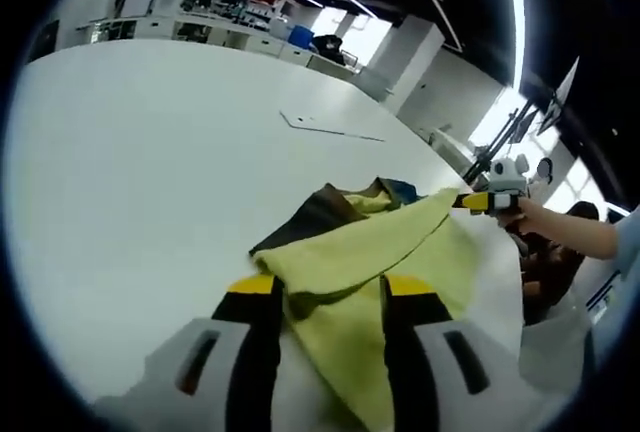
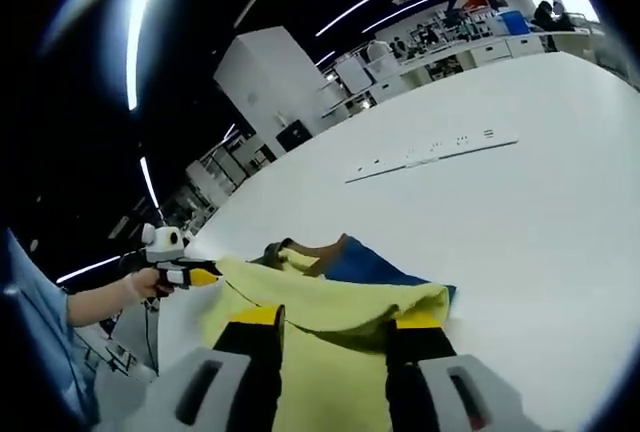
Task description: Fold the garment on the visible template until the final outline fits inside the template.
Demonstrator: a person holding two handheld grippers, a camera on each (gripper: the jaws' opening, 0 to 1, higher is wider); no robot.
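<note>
A yellow garment [image 1: 365, 252] with dark brown and blue parts lies on the white table [image 1: 150, 172]. Its yellow layer is lifted and stretched between both grippers. In the left gripper view my left gripper [image 1: 332, 287] has the cloth running between its jaws, near one end of the raised edge. My right gripper [image 1: 468, 200], held by a hand, pinches the far corner. In the right gripper view the garment [image 2: 330, 302] spans my right gripper [image 2: 337, 317], and the left gripper [image 2: 205, 275] grips the opposite corner. A thin line marking [image 1: 330, 130] lies on the table beyond the garment.
The white table [image 2: 520, 212] stretches wide beyond the garment, with the line marking [image 2: 430, 155] on it. Desks and equipment [image 1: 220, 12] stand along the far wall. A person's sleeve [image 2: 40, 322] and hand are at the table's edge.
</note>
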